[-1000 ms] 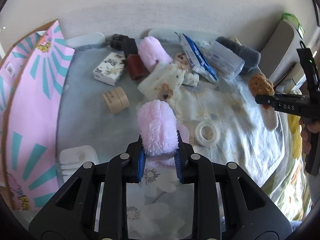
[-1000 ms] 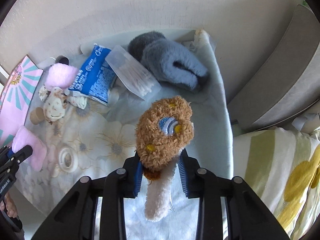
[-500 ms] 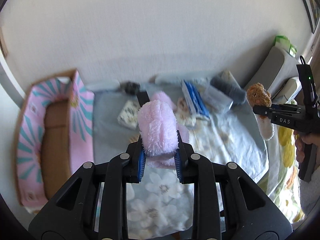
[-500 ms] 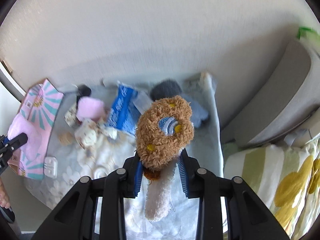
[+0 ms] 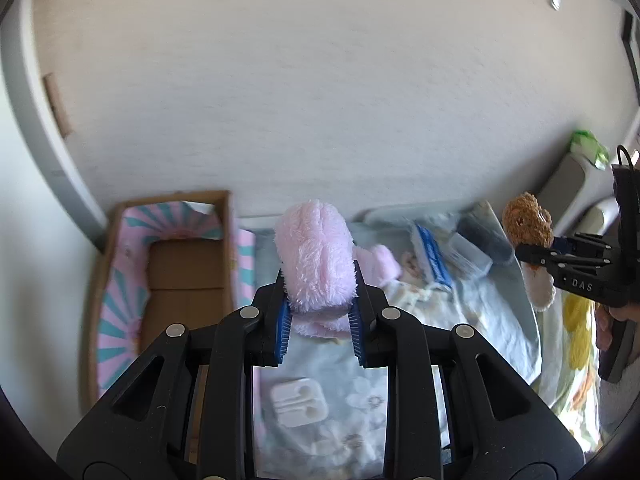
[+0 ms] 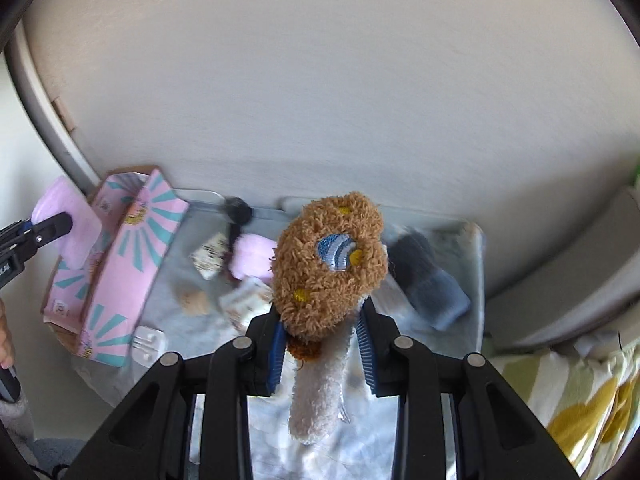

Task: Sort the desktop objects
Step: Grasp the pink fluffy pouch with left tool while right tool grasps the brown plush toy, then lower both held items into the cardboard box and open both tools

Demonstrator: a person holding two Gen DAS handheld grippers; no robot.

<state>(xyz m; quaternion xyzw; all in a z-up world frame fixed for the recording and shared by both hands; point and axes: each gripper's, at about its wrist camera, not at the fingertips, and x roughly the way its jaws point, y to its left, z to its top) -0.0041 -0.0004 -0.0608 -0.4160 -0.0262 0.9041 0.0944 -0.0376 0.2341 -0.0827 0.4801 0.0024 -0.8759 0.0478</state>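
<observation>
Left gripper (image 5: 320, 312) clamped on pink sock (image 5: 316, 256), held high, right of box (image 5: 184, 268). Right gripper (image 6: 322, 344) clamped on brown sock (image 6: 330, 264) above table. Pink sock best centred over box cavity, lowered inside walls before release; brown kept clear.

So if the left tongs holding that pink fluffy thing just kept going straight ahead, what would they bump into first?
Probably the bare wall: the left tongs, shut on the pink plush, point above the table. Depth is unclear.
</observation>
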